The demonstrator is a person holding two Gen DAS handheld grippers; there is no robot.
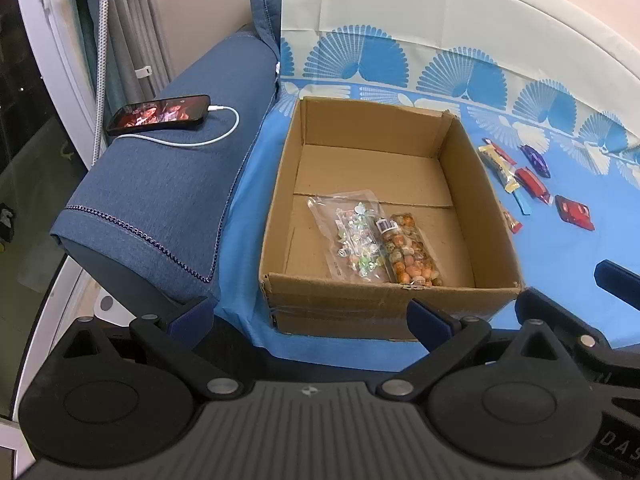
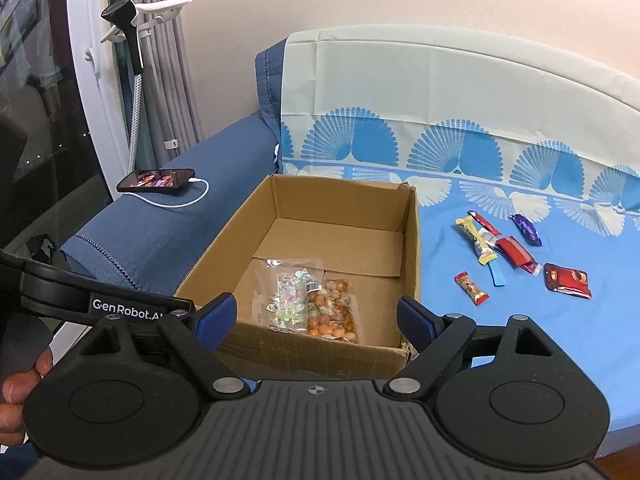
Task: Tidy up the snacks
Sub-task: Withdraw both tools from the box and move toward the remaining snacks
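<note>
An open cardboard box (image 1: 472, 184) (image 2: 412, 248) stands on the blue sheet. Inside it lie a clear bag of small sweets (image 1: 352, 236) (image 2: 286, 294) and a clear bag of orange round snacks (image 1: 412, 254) (image 2: 332, 314), side by side near the front wall. Several wrapped snacks lie on the sheet right of the box: a red pack (image 1: 576, 213) (image 2: 568, 278), a purple one (image 1: 536, 160) (image 2: 527, 229), a yellow bar (image 2: 476, 240), a small red bar (image 2: 472, 289). My left gripper (image 1: 312, 314) is open before the box's front wall, holding nothing. My right gripper (image 2: 316, 320) is open too, empty, just short of the box.
A blue sofa arm (image 1: 168, 184) (image 2: 160, 224) runs left of the box, with a phone (image 1: 160, 114) (image 2: 158, 179) on a white charging cable. A garment steamer (image 2: 128, 28) and curtains stand by the window at the far left. A hand (image 2: 16, 388) shows at the lower left.
</note>
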